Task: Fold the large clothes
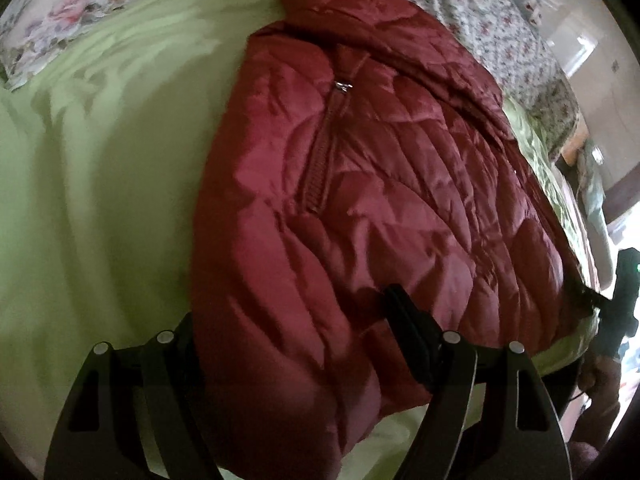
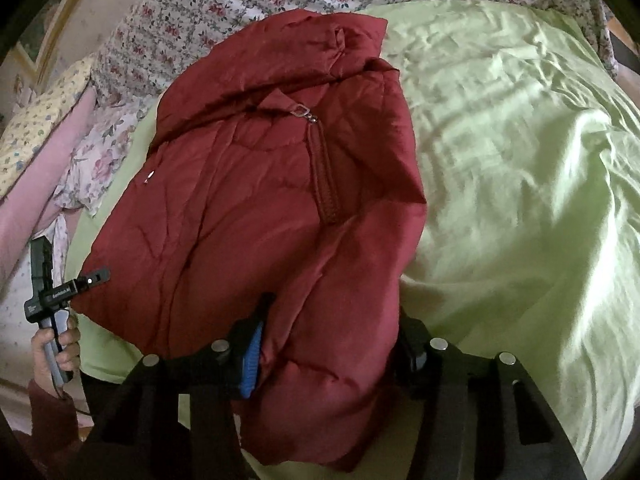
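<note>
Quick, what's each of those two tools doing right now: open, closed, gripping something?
Left tool: jaws straddle the red jacket's near edge; grip cannot be told.
Right tool: closed on the jacket's near edge.

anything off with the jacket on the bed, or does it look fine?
Nothing damaged or spilled. The red puffer jacket lies bunched and crooked on the green sheet, collar end crumpled, zipper running slanted. Its near edge sits between the fingers of both the right claw and left claw. Normal for mid-fold.
</note>
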`<state>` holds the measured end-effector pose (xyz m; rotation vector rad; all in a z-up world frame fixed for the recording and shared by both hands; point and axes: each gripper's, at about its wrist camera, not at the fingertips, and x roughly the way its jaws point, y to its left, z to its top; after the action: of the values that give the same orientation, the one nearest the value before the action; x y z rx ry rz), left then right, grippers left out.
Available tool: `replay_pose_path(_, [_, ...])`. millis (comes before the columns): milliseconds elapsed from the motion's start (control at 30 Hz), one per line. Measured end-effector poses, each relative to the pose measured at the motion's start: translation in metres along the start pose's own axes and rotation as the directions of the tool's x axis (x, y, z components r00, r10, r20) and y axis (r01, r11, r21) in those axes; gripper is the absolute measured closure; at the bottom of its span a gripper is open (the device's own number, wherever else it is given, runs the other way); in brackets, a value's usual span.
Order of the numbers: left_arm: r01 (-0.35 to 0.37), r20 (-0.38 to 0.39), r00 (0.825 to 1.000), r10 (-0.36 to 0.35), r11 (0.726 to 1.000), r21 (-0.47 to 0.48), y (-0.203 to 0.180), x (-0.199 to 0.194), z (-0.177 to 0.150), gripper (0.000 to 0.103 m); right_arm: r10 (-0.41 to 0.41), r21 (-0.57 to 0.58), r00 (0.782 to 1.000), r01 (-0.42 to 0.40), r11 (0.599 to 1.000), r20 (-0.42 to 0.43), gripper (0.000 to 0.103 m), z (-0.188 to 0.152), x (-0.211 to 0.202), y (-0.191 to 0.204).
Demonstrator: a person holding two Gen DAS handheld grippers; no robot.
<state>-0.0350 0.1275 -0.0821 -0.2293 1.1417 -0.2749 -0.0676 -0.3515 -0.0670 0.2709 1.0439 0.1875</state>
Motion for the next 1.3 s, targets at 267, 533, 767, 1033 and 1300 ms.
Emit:
replay_pose_path(267, [0.013,0.041,0.999,-0.014,1.0,0.024,-0.005,-0.009,-0.004,0.078,0.055,0.007,0.998,-0.055,0.998,0.034,0.06,-0.005,-0.003,-0.001])
replay_pose_path(533, [0.073,0.094,0.993,-0.078,0.996,0.053,-0.016,-0.036,-0.003,0.086,0.175,0.034,0.98,-0.178,0.983,0.092,0.071,-0.008,-0.027,-0.001])
replay_pose_path(767, [0.15,0.139,0.978,-0.157,0.987,0.056,-0.014,-0.065,0.006,0.087,0.26,0.005,0.955,-0.264,0.965,0.144,0.074,0.0,-0.051,0.004])
replay_pose_path(1033, [0.214,0.27,0.939,-0.214,0.976,0.031,-0.012,-0.099,0.046,0.088,0.307,-0.017,0.915,-0.314,0.949,0.261,0.075,0.027,-0.074,0.002])
replay_pose_path(1300, [0.223,0.34,0.916,-0.215,0.975,0.015,-0.017,-0.106,0.084,0.087,0.318,0.003,0.875,-0.343,0.939,0.365,0.075,0.062,-0.078,-0.009])
